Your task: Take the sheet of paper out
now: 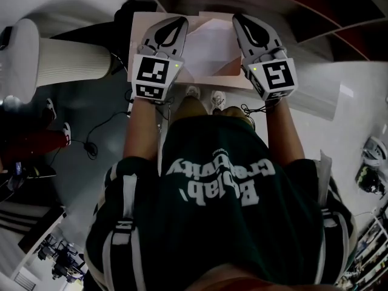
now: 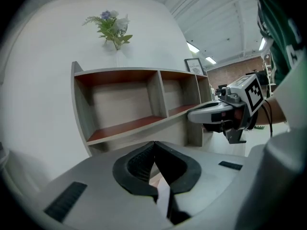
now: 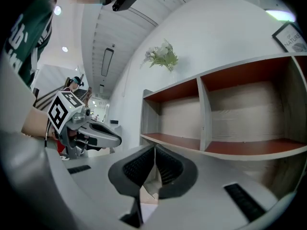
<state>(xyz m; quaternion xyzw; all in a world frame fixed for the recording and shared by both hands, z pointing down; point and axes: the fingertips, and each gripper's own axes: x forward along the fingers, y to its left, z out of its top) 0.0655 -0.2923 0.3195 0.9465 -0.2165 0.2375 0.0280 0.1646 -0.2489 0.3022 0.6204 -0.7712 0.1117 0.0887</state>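
Both grippers are held out side by side in front of a person in a dark green shirt. Between them hangs a creased white sheet of paper (image 1: 209,41), with a tan envelope (image 1: 221,70) along its near edge. My left gripper (image 1: 179,20) is shut, and a white paper edge (image 2: 163,198) shows pinched between its jaws. My right gripper (image 1: 237,18) is shut too, with a tan and whitish edge (image 3: 150,188) caught in its jaws. In each gripper view the other gripper shows level alongside: the right one (image 2: 192,115) and the left one (image 3: 117,140).
A grey shelf unit with red-brown boards (image 2: 139,104) (image 3: 230,114) stands straight ahead, with a small flower bunch (image 2: 112,28) on top. A pale tabletop (image 1: 142,26) lies under the grippers. A white ribbed cylinder (image 1: 66,59) stands to the left, and cables (image 1: 91,144) run over the floor.
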